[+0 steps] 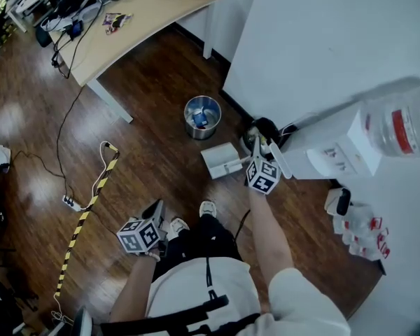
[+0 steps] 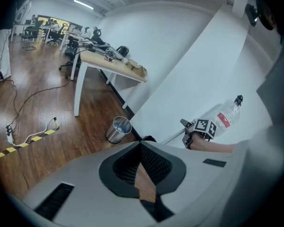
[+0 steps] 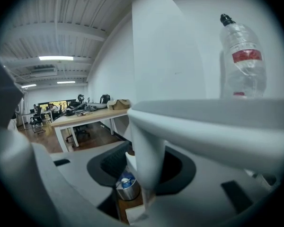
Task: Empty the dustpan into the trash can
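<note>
A white dustpan (image 1: 220, 161) rests on the wood floor, just this side of a small metal trash can (image 1: 201, 117) that holds some litter. My right gripper (image 1: 258, 151) is shut on the dustpan's long white handle (image 1: 278, 161) above the pan. In the right gripper view the handle (image 3: 144, 160) stands upright between the jaws, with the trash can (image 3: 128, 186) and the dustpan (image 3: 132, 215) beyond it. My left gripper (image 1: 156, 212) hangs by my left leg, shut and holding nothing. Its view shows the trash can (image 2: 118, 129) far ahead.
A water dispenser (image 1: 336, 145) with a large bottle (image 1: 402, 121) stands against the white wall at right. A black object (image 1: 266, 128) lies by the wall near the dustpan. A wooden table (image 1: 140, 19) is at the back, and a cable with a power strip (image 1: 70, 203) and striped tape (image 1: 91, 201) lie at left.
</note>
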`<state>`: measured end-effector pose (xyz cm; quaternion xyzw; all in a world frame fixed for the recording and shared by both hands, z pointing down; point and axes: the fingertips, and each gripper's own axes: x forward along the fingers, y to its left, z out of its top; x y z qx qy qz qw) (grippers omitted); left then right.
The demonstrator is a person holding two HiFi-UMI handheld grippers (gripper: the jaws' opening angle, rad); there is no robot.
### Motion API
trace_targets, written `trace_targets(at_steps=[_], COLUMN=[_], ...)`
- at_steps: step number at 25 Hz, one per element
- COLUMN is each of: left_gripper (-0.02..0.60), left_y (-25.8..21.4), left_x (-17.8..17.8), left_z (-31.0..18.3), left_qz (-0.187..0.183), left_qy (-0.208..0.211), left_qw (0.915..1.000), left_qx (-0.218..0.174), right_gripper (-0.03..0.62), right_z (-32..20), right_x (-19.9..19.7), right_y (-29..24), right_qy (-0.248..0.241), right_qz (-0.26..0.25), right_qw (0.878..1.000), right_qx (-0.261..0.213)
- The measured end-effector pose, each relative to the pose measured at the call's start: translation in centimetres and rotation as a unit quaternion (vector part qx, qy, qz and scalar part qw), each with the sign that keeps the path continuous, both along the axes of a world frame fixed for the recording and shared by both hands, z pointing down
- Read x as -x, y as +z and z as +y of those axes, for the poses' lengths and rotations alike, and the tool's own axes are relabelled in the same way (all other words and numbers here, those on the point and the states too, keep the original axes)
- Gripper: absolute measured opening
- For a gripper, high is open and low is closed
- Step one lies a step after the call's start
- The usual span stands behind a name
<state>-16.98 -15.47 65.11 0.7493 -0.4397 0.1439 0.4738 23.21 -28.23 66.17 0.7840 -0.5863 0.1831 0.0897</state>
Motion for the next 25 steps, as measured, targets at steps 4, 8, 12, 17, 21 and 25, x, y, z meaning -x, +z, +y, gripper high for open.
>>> trace_targets(at_steps=[4,8,12,17,21,25], left_gripper=[-0.005,-0.005,-0.005,-0.005,-0.005,-0.005], left_y=[0.4,0.6,0.6,0.5,0.5,0.4], left_x=[0.1,0.0,-0.3,-0.9,-1.7,-2.3], left_z=[0.6,1.0,1.2,1.5,1.8,2.4], left_qz=[0.004,0.005,0.007,0.011,0.011,0.011], left_qy=[-0.004,-0.003,0.005,0.025,0.042,0.058], left_qw=[0.9999,0.9999,0.9999,0.9995,0.999,0.9982], left_qx=[0.01,0.013,0.015,0.013,0.013,0.012], right_gripper=[0.184,0.189,0.202,0.215,0.247,0.25], right_z=[1.4,3.6,6.2,10.1,12.9,15.8], right_x=[0.1,0.3,-0.3,-1.2,-2.4,-3.3], right_y=[2.4,3.5,4.3,5.4,6.8,7.9], right_qy=[0.002,0.003,0.03,0.065,0.102,0.139], right_qz=[-0.022,-0.022,-0.034,-0.052,-0.075,-0.109], right_qw=[1.0,1.0,0.999,0.996,0.991,0.984], right_qx=[0.005,0.011,0.016,0.027,0.037,0.036])
